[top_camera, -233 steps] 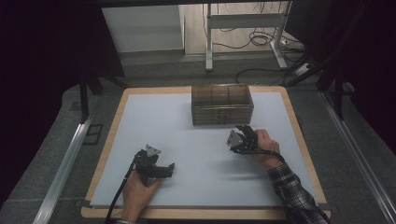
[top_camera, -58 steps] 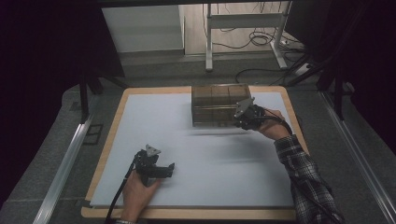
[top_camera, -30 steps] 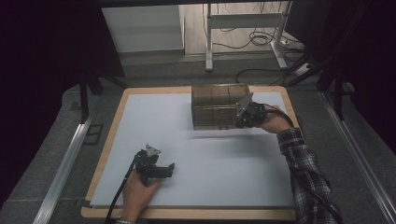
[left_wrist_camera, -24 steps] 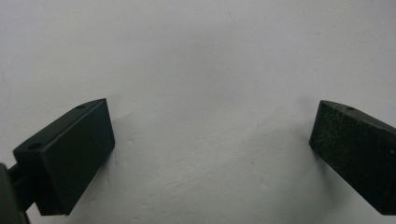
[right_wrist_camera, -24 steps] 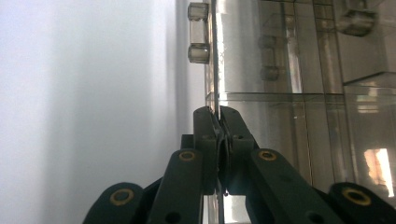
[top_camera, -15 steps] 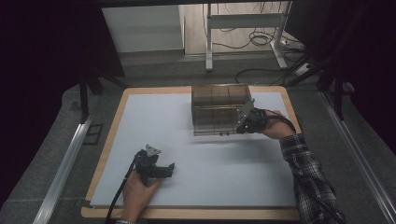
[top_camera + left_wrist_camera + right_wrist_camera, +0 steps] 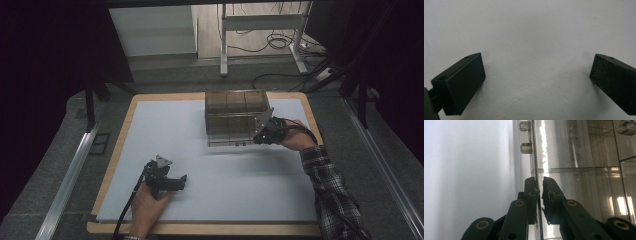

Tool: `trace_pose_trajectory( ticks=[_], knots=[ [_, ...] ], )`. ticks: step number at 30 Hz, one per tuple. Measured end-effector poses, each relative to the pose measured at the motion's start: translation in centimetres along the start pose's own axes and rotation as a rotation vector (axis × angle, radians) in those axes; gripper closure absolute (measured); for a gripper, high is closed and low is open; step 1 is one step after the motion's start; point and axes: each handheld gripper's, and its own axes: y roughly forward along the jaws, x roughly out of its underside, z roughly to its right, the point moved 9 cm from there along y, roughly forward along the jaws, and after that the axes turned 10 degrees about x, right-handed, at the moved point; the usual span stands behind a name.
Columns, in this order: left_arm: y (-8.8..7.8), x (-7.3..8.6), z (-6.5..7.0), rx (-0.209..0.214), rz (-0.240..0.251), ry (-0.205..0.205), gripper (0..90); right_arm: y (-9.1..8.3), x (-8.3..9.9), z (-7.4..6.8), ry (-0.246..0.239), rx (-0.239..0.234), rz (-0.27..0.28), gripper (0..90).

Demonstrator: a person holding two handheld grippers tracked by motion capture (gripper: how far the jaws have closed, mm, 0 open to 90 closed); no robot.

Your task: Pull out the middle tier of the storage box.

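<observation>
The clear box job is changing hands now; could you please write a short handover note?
Right claw: closed on the right edge of the box's front flap; its jaws have just begun easing open, with the flap between them.
Left claw: open, empty, resting on the white mat.
Box: at the back of the mat.
Done: flap gripped and apparently swung outward.
Left: probably finish the swing and let go.

No text, label, brand, number or sign is showing legibly anywhere (the high view is too small and dim for fine print, and both gripper views are looking at plain surfaces).
</observation>
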Motion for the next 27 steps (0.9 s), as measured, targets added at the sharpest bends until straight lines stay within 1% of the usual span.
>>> trace_pose_trajectory(
  ticks=[6,8,9,10,16,26,27],
  knots=[
    [0.0,0.0,0.0,0.0,0.001,0.0,0.0,-0.2,0.0,-0.1,-0.003,0.012,0.0,76.6],
    [0.0,0.0,0.0,0.0,0.001,0.0,0.0,-0.2,-0.1,-0.1,-0.006,0.016,0.011,75.0],
    [0.0,0.0,0.0,0.0,0.001,-0.001,0.0,-0.3,-0.1,-0.2,0.004,0.018,0.007,74.5],
    [0.0,0.0,0.0,0.0,0.001,-0.001,0.0,-0.4,-0.1,-0.1,-0.004,0.024,0.01,73.8],
    [0.0,0.0,0.0,0.0,0.001,-0.001,0.0,-0.6,-0.2,-0.5,0.007,0.039,0.024,69.5],
    [0.0,0.0,0.0,0.0,0.001,-0.001,0.0,-1.3,-0.8,-0.8,0.026,0.072,0.054,65.8],
    [0.0,0.0,0.0,0.0,0.001,-0.001,0.0,-1.4,-0.8,-0.8,0.024,0.085,0.051,65.4]
  ],
)
